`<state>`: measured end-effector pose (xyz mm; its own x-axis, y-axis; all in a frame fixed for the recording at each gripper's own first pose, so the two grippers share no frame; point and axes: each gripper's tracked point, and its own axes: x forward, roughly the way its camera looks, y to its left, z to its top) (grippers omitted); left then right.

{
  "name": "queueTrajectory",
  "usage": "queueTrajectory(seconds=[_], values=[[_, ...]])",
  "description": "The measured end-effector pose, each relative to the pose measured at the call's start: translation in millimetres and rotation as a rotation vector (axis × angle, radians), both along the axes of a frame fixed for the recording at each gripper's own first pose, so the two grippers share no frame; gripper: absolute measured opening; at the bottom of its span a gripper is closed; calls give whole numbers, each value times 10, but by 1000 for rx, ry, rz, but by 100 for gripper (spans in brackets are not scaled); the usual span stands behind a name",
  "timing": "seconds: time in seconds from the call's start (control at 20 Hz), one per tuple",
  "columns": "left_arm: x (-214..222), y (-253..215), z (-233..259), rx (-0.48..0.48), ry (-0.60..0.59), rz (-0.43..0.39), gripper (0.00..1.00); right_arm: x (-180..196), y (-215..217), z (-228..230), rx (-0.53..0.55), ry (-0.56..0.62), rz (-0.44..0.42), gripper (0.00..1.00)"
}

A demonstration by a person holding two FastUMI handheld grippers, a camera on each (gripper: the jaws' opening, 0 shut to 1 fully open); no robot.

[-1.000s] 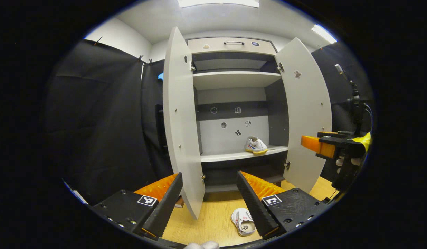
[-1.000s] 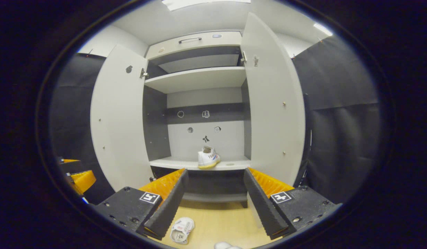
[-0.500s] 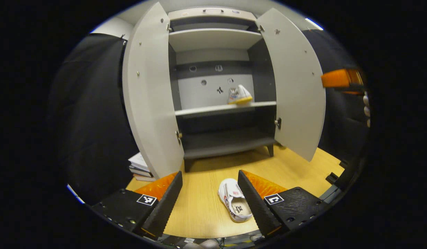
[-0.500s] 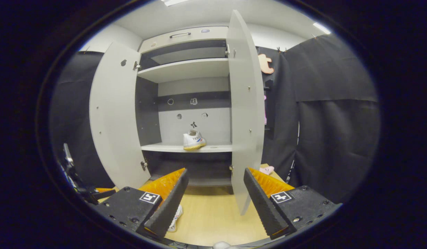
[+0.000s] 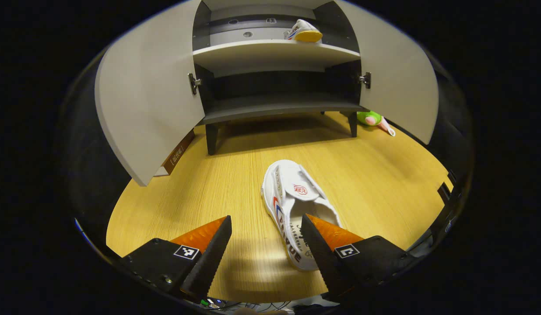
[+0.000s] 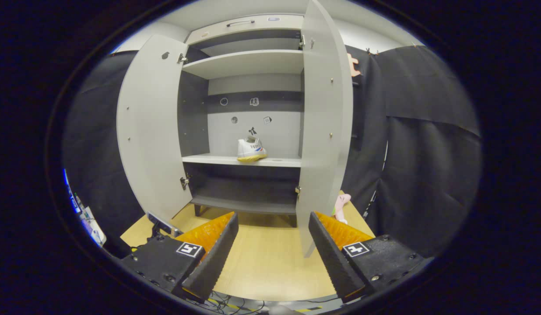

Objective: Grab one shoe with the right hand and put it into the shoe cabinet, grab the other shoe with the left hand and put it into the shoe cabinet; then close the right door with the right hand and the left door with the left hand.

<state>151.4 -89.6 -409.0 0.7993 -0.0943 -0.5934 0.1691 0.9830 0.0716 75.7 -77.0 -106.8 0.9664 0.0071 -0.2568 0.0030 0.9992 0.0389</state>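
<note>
One shoe [image 6: 251, 150] rests on the cabinet shelf [image 6: 242, 160]; the second shoe [image 5: 296, 210] lies on the floor [image 5: 200, 192] beneath the wide-open, empty left gripper [image 5: 266, 249], the right gripper [image 6: 272, 249] is wide and empty, and both doors are open.

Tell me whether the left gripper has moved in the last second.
Yes. The left gripper has dropped and tilted toward the floor shoe; the shoe cabinet now sits higher in its view.

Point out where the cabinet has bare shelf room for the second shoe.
The white shelf is bare left of the shoe on the shelf. The dark bottom shelf is bare across. The shoe on the floor lies by the left gripper.
</note>
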Motion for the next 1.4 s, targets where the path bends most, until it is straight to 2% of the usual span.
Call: queueTrajectory(seconds=[0.15, 0.4, 0.55, 0.6, 0.65, 0.7, 0.75, 0.85, 0.9, 1.1, 1.4], values=[[279, 28, -101, 35, -8, -7, 96, 109, 48, -25, -29, 10, 26, 99], [627, -85, -153, 23, -32, -13, 91, 321, 121, -70, -34, 25, 58, 100], [726, -202, -246, 15, -30, -25, 75, 411, 151, -95, -48, 34, 73, 99], [737, -249, -279, 5, -25, -36, 74, 438, 174, -94, -44, 35, 79, 100], [754, -298, -268, -11, -27, -49, 80, 463, 184, -90, -44, 38, 83, 99], [801, -270, -273, 8, -24, -35, 47, 493, 189, -96, -45, 37, 86, 99], [770, -168, -257, 41, -20, -5, 39, 510, 188, -85, -46, 35, 87, 100], [796, -147, -260, 27, 1, 12, 6, 537, 204, -53, -38, 32, 92, 99], [773, -154, -260, 25, 29, 13, 6, 555, 201, -24, -34, 24, 93, 100], [837, -111, 62, 30, -11, 17, 4, 661, 199, 110, -22, -8, 94, 100], [815, -89, 1143, 2, -157, 38, 4, 768, 258, 321, -4, -59, 109, 100]])
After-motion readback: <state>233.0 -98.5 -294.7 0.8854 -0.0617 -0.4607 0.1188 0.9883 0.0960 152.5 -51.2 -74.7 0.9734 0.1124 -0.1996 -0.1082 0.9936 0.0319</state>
